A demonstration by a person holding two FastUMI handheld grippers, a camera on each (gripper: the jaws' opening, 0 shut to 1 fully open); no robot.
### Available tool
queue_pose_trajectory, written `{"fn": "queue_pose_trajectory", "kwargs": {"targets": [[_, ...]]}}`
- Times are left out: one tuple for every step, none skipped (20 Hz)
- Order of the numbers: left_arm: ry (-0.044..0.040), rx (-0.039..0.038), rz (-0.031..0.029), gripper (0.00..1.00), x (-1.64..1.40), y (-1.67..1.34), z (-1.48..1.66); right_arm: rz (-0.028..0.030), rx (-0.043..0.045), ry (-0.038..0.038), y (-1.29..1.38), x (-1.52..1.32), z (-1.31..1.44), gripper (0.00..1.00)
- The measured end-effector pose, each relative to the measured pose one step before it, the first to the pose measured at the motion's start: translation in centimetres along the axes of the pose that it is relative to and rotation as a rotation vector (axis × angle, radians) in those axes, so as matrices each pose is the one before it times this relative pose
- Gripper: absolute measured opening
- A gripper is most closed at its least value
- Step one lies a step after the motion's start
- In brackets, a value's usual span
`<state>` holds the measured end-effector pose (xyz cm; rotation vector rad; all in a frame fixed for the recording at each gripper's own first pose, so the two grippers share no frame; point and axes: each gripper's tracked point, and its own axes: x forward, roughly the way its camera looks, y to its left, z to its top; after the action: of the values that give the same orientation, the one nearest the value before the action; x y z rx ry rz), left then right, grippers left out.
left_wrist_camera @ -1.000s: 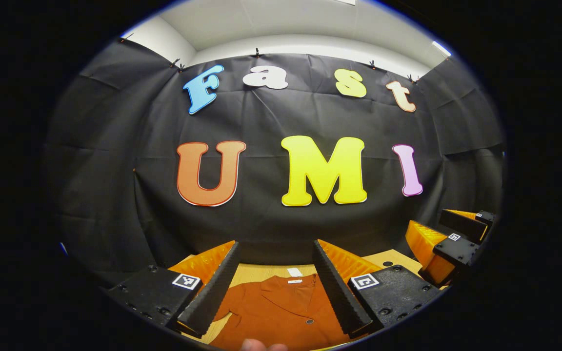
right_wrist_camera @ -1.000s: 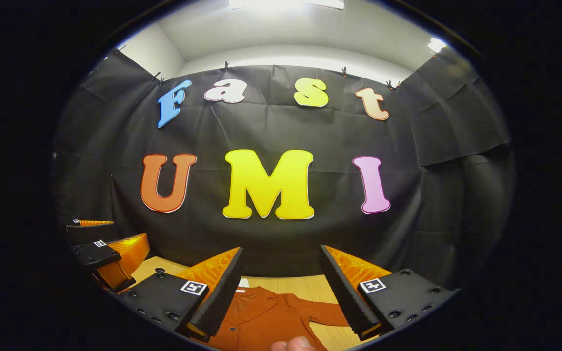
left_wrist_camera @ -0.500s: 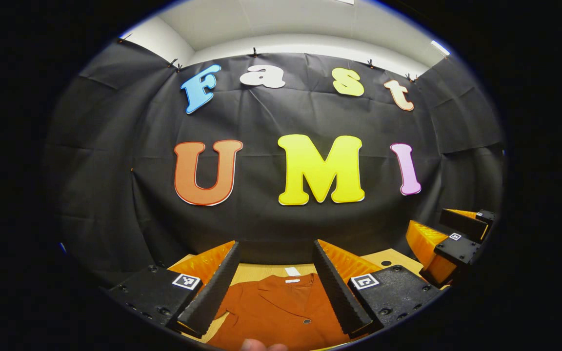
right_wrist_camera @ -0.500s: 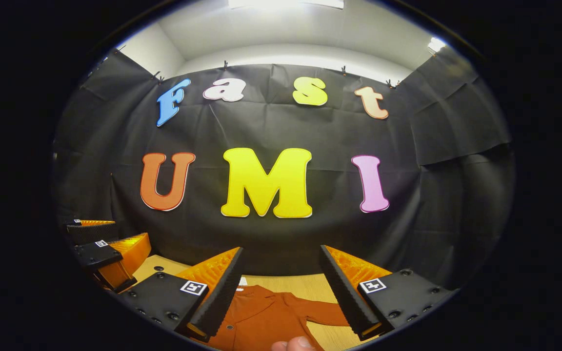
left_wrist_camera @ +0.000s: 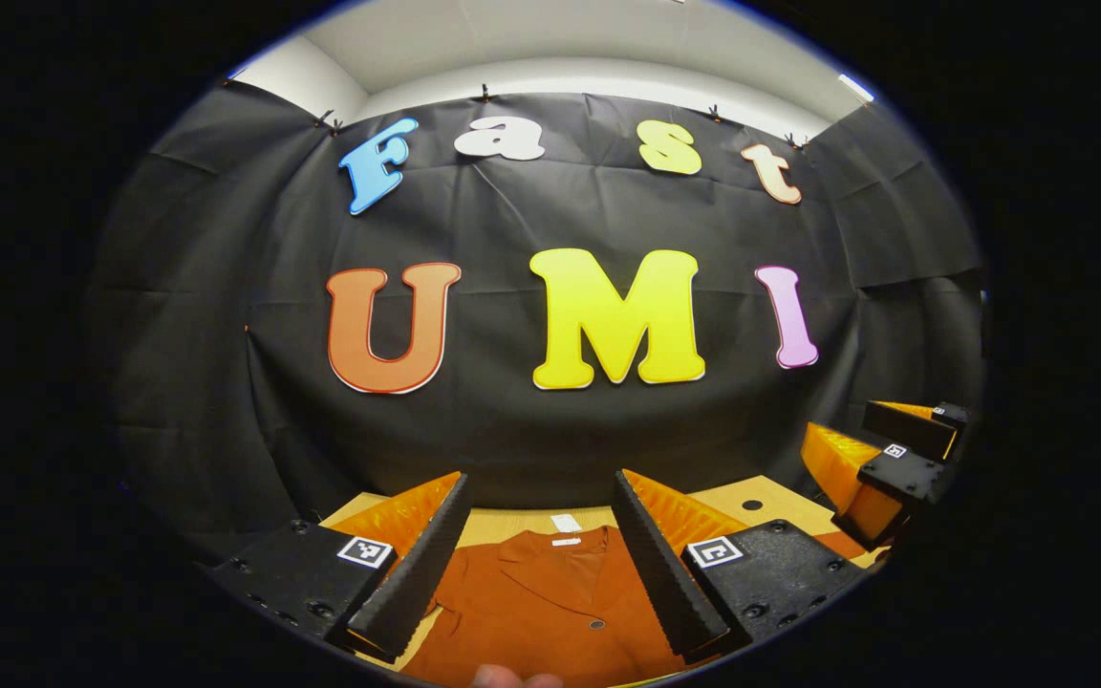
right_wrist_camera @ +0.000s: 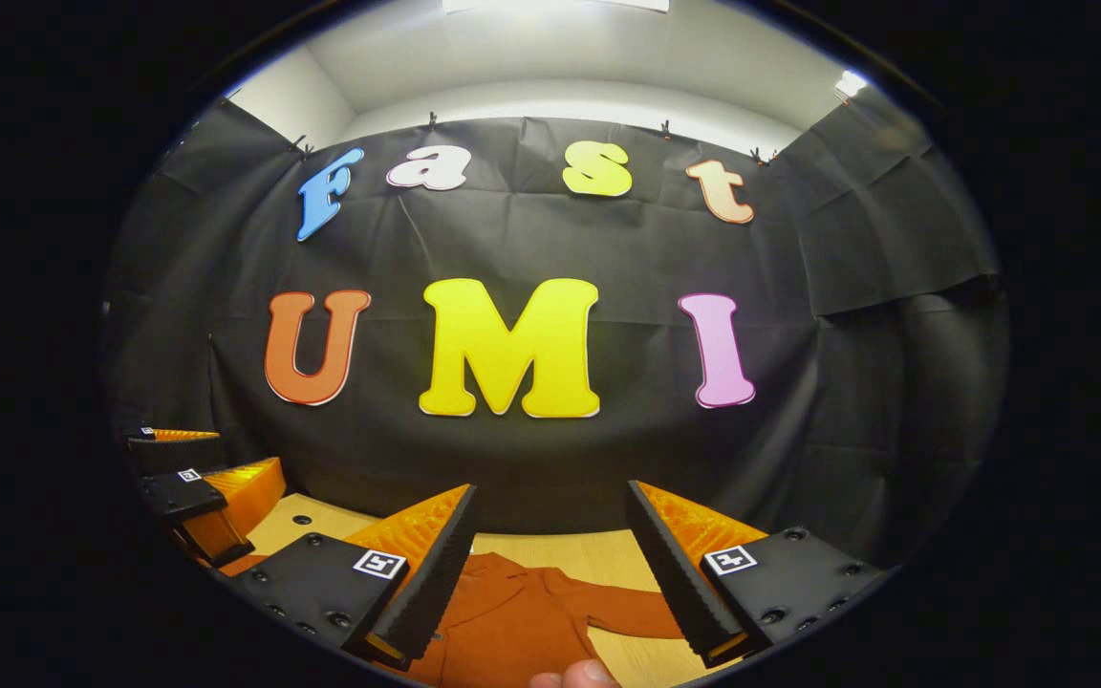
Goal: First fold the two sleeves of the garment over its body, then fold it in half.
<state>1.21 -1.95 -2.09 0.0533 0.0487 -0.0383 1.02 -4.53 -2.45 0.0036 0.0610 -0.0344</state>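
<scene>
Here both the left gripper [left_wrist_camera: 539,492] and right gripper [right_wrist_camera: 550,497] hover spread above the rust garment [left_wrist_camera: 550,602], its lower half cut off on the wooden table [right_wrist_camera: 598,552].

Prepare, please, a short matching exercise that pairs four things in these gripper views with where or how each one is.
Things:
1. rust-orange shirt
2. white neck label
3. right sleeve
4. left gripper

States:
a. spread out sideways on the wooden table, unfolded
b. open, hovering above the collar
c. lying flat, front side up
d. at the collar, toward the booth wall

Pairs: 1-c, 2-d, 3-a, 4-b
</scene>
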Motion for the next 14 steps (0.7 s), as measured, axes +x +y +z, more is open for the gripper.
{"fn": "queue_pose_trajectory", "kwargs": {"targets": [[0.01281,0.00692,-0.00684,0.96,0.024,-0.428,-0.347,-0.01467,-0.00465,0.00842,-1.278,0.209,-0.508,0.97],[0.01350,0.00730,-0.00436,0.96,0.036,-0.392,-0.467,-0.01604,-0.00248,0.01282,-1.538,0.307,-0.634,0.97],[0.01261,0.00636,-0.00742,0.96,-0.001,-0.479,-0.326,-0.02173,-0.00320,0.01809,-1.796,0.380,-0.967,0.94],[0.01095,0.00598,-0.00992,0.96,0.109,-0.558,-0.385,-0.02749,-0.00091,0.02434,-2.064,0.448,-0.962,0.94],[0.01284,0.00647,-0.00943,0.96,0.046,-0.672,-0.344,-0.03105,0.00305,0.02603,-2.297,0.631,-1.142,0.94],[0.01500,0.00367,-0.01055,0.96,0.130,-0.729,-0.425,-0.03372,0.00179,0.02791,-2.467,0.652,-1.180,0.94],[0.02376,0.00204,-0.01424,0.96,0.194,-0.818,-0.613,-0.03397,0.00282,0.02760,-2.488,0.790,-1.394,0.97],[0.02383,0.00373,-0.00997,0.96,0.180,-0.719,-0.629,-0.03319,0.00505,0.03263,-2.441,1.021,-1.629,0.97],[0.02200,0.00606,-0.00364,0.96,0.183,-0.619,-0.502,-0.03097,0.00812,0.04132,-2.275,1.185,-1.645,0.97],[0.01821,0.00625,-0.00263,0.96,0.317,-0.456,-0.317,-0.02463,0.02429,0.04814,-2.075,1.274,-1.699,0.94],[0.01774,0.00676,-0.00365,0.96,0.427,-0.599,-0.315,-0.02265,0.03643,0.05149,-2.029,1.534,-1.830,0.97],[0.01580,0.00445,-0.00180,0.96,0.456,-0.798,-0.323,-0.02440,0.03572,0.05120,-1.984,1.654,-1.495,0.97],[0.01250,0.00450,-0.00067,0.96,0.239,-0.651,-0.130,-0.02445,0.02931,0.04906,-1.797,1.602,-1.614,0.97],[0.00883,0.00783,0.00199,0.96,0.265,-0.515,-0.080,-0.02477,0.02405,0.03885,-1.883,1.742,-1.537,0.97]]}}
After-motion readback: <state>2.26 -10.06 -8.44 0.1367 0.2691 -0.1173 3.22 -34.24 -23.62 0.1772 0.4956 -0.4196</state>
